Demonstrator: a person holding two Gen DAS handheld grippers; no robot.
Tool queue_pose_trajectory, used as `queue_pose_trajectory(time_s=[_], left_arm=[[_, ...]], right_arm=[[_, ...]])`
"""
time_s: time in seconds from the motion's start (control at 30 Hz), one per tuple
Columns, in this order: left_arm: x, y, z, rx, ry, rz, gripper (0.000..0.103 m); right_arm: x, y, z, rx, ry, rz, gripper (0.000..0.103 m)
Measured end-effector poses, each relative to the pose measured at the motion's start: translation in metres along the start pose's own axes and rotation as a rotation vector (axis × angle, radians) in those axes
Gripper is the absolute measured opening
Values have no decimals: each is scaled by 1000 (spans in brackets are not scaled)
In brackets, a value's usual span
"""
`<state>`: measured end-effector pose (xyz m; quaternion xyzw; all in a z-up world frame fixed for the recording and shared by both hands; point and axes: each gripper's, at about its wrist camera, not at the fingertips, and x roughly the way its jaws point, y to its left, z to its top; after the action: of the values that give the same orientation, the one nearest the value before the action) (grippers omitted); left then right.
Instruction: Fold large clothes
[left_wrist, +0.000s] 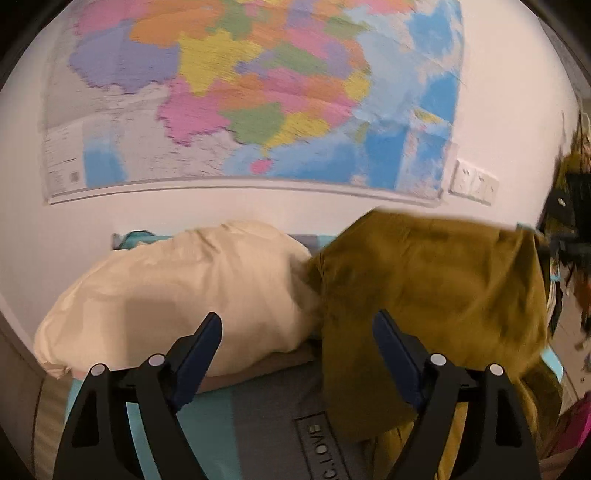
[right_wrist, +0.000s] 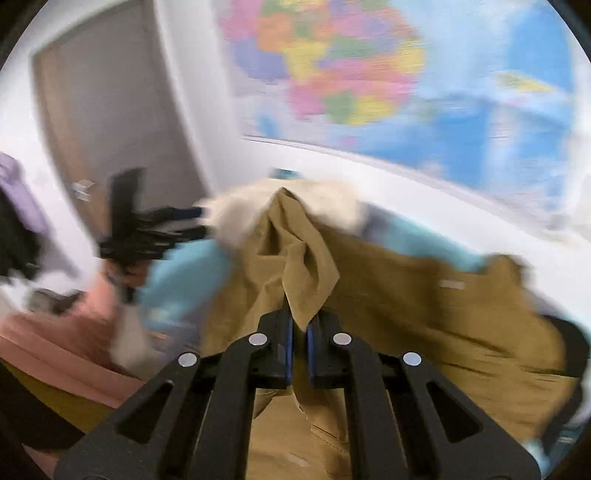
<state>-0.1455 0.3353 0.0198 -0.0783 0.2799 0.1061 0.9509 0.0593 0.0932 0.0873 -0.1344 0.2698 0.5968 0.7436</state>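
Olive-brown cotton garment (right_wrist: 424, 325) is pinched at a bunched edge between the clenched blue pads of the right gripper (right_wrist: 299, 325) and raised above the grey-and-teal bedspread (left_wrist: 258, 417), seemingly to be spread for folding. Nothing is gripped by the left gripper (left_wrist: 297, 328), whose jaws are held wide beside the hanging cloth and the cream pillow (left_wrist: 177, 295).

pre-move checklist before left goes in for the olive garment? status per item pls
1. Right gripper shut on the garment: ok, a bunch of cloth sits pinched between the pads.
2. Left gripper open and empty: ok, jaws wide, nothing between them.
3. Garment lifted off the bed: partly ok, it hangs in front of the left gripper, lower end on the bed.
4. Free edge or corner for the left to take: cannot tell, the cloth is bunched and blurred.
5. Pillow out of the way: not ok, the garment touches its right side.
6. Picture sharp enough to aim: not ok in the right wrist view, heavy motion blur.
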Motion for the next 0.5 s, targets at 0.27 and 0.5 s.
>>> queue_pose_trajectory(time_s=[0.27, 0.5], left_arm=[[71, -77, -13, 160, 134, -52, 81], [122, -133, -26, 316, 200, -18, 81]], right_arm=[[24, -90, -57, 159, 169, -232, 8], [41, -133, -104, 321, 103, -267, 60]])
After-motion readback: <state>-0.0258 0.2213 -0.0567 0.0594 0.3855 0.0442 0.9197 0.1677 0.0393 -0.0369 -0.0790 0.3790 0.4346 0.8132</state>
